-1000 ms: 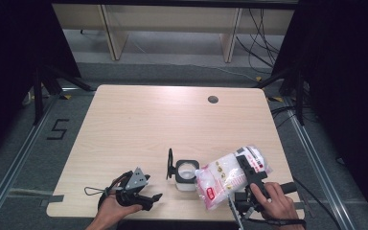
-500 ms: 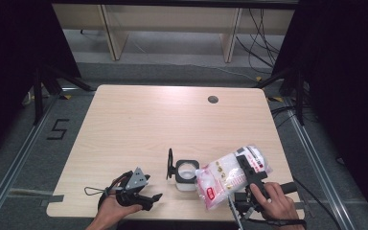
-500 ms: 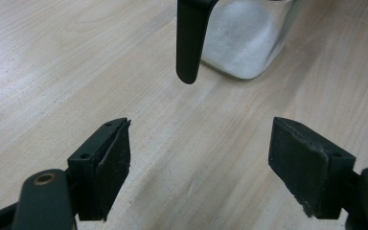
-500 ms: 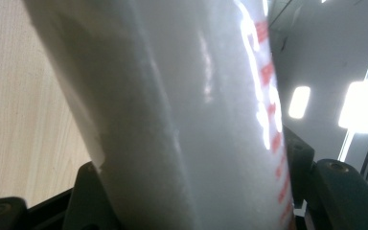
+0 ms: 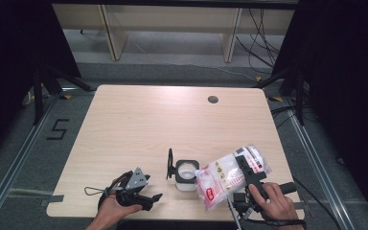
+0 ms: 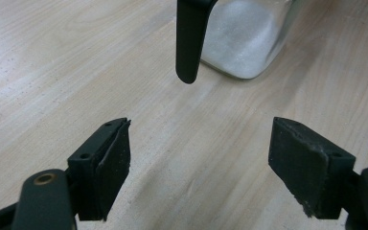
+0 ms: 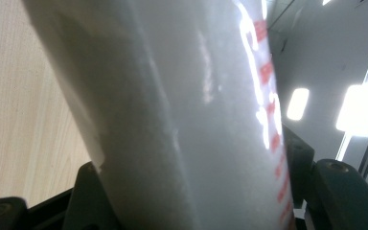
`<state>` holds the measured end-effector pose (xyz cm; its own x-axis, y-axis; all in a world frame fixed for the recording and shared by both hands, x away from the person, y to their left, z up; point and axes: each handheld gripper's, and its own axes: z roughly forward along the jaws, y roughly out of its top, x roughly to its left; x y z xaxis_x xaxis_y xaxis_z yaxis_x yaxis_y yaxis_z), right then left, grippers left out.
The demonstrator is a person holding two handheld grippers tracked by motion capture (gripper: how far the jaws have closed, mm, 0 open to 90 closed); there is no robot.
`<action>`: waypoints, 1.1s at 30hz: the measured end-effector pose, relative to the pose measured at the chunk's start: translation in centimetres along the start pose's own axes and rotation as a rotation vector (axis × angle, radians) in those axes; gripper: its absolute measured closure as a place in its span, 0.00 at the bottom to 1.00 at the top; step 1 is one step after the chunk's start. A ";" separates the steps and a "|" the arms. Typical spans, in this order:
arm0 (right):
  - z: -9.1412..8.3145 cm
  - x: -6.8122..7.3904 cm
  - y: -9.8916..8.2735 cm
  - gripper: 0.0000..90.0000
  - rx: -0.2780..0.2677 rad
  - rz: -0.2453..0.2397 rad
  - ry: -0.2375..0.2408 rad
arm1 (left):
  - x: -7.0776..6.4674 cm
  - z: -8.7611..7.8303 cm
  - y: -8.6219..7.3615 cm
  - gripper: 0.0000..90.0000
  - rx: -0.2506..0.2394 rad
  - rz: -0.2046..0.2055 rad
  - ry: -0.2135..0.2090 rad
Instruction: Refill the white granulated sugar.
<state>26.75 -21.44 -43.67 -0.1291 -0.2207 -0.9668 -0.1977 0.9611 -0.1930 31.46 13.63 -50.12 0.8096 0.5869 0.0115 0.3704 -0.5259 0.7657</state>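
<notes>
High view: nothing is seen to have changed against the earlier pictures. The bag point(image 5: 230, 178) of white granules is tilted as before, its spout at the mouth of the square jar point(image 5: 187, 173), and both hands are placed as they were. By that it is judged that a steady pour is under way and not yet ended, with the tilt being kept rather than raised. The bag is clamped across its middle by the right gripper point(image 5: 249, 168), near the front right edge of the counter point(image 5: 139, 120). The jar stands just left of the bag, with its black hinged lid point(image 5: 169, 164) thrown open to the left. The left gripper point(image 5: 141, 191) is rested on the counter, left of the jar and apart from it.

Left gripper view: the jaws are seen wide apart with only bare counter between them. The jar point(image 6: 242, 40), part filled with white granules, lies ahead of the jaws and toward the right one, untouched, and the black lid point(image 6: 190, 38) hangs down before it.

Right gripper view: the bag point(image 7: 182, 115) is pressed between the two jaws, which are closed on its sides. Red print is seen along its right edge, and the counter lies at the left.
</notes>
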 end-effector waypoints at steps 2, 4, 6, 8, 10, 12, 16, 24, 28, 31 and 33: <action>0.1 -0.1 0.0 0.49 -0.021 -0.011 -0.018 | 0.0 0.0 0.0 0.24 0.000 0.000 0.000; 0.1 -0.1 0.0 0.49 -0.022 -0.020 -0.018 | 0.0 0.0 0.0 0.24 0.000 0.000 -0.005; 0.0 -0.1 0.1 0.49 -0.017 -0.018 -0.013 | 0.0 0.0 0.0 0.24 -0.002 -0.001 -0.004; 0.1 -0.1 0.1 0.49 -0.023 -0.016 -0.018 | -0.2 0.1 -0.1 0.24 -0.003 -0.032 -0.002; 0.0 -0.1 0.0 0.49 -0.019 -0.003 -0.018 | -0.2 0.0 -0.1 0.24 -0.003 -0.032 -0.007; 0.0 -0.2 0.0 0.49 -0.018 -0.005 -0.020 | -0.2 0.1 -0.1 0.24 -0.003 -0.032 -0.006; 0.0 -0.4 0.0 0.49 -0.026 -0.034 -0.028 | 0.0 0.0 0.0 0.24 -0.001 0.000 0.000; -0.1 -0.4 0.1 0.49 -0.002 -0.021 -0.003 | -0.1 0.0 -0.1 0.24 -0.002 -0.030 -0.001; -0.3 -0.2 0.0 0.49 0.009 0.019 0.004 | 0.0 0.0 0.0 0.24 -0.004 -0.002 -0.002; -0.1 -0.2 -0.1 0.50 -0.018 0.031 -0.016 | 0.0 0.0 0.0 0.24 0.002 0.004 0.003; -0.1 -0.4 -0.1 0.50 -0.021 0.009 -0.012 | -0.1 0.0 0.0 0.24 0.003 -0.018 0.002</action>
<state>26.75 -21.50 -43.28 -0.1193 -0.2098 -0.9704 -0.2169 0.9593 -0.1807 31.39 13.61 -50.15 0.8018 0.5975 -0.0006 0.3861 -0.5173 0.7638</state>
